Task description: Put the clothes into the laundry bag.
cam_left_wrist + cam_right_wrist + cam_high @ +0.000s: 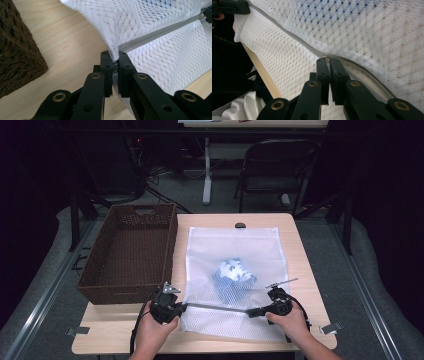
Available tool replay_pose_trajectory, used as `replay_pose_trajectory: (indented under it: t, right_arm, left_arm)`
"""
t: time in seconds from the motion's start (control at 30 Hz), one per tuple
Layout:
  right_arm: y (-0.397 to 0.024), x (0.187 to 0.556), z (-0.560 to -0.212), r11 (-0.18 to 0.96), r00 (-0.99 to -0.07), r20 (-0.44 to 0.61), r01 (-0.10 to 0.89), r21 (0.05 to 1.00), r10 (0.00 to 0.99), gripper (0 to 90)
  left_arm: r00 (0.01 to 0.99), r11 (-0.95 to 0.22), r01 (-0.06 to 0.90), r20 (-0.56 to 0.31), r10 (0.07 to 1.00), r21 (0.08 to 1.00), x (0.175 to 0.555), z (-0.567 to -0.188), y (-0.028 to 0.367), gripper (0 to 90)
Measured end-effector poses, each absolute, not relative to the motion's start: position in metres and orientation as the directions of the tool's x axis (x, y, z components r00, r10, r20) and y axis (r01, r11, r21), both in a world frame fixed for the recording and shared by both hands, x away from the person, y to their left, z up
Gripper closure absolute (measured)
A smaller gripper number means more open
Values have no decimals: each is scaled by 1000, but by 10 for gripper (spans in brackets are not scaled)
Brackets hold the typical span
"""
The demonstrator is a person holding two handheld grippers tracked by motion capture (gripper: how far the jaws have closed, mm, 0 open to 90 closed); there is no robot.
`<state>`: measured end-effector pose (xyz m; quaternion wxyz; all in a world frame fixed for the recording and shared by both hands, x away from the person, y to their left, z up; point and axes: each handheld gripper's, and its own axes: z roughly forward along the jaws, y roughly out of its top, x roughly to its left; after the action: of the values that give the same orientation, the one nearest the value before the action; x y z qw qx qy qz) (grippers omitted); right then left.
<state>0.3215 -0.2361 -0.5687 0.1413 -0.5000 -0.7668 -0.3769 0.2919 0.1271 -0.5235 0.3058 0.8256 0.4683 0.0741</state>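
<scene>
A white mesh laundry bag [230,250] lies flat on the wooden table [302,270], with a blue-and-white garment [234,272] inside it. A grey zipper [215,308] runs along the bag's near part, pulled taut between both grippers. My left gripper [181,307] is shut on the bag's left end by the zipper, its jaws pinching the mesh [114,56]. My right gripper [252,312] is shut on the zipper pull [326,58], with the zipper [287,32] leading away to the left gripper [229,7]. Blue fabric [332,12] shows through the mesh.
A dark brown woven basket [125,295] stands on the table's left, close to my left hand, and its wall [15,50] fills the left gripper view's edge. A small black knob [240,225] sits at the far edge. A folding chair [277,167] stands beyond the table.
</scene>
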Motion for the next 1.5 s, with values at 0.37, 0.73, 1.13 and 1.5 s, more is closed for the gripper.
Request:
replay_pose_trajectory:
  t: [0.37,0.73,1.13,1.5]
  right_arm:
    - [-252,319,-568,197,-442,583,878,436,681,863]
    - [-273,315,-567,170,-420,575,883,437,702,863]
    - [-290,310,-561,159,-405,554,885,438,728,863]
    - [-315,304,-560,130,-372,542,893,432,753,863]
  left_arm:
    - [544,-373,735,-163,823,565,292,-526,127,851]
    - [548,-376,740,-176,818,557,291,-529,127,850]
    - [550,-378,742,-180,816,553,291,-530,125,850]
    - [552,-383,747,-187,813,543,290,-532,125,849]
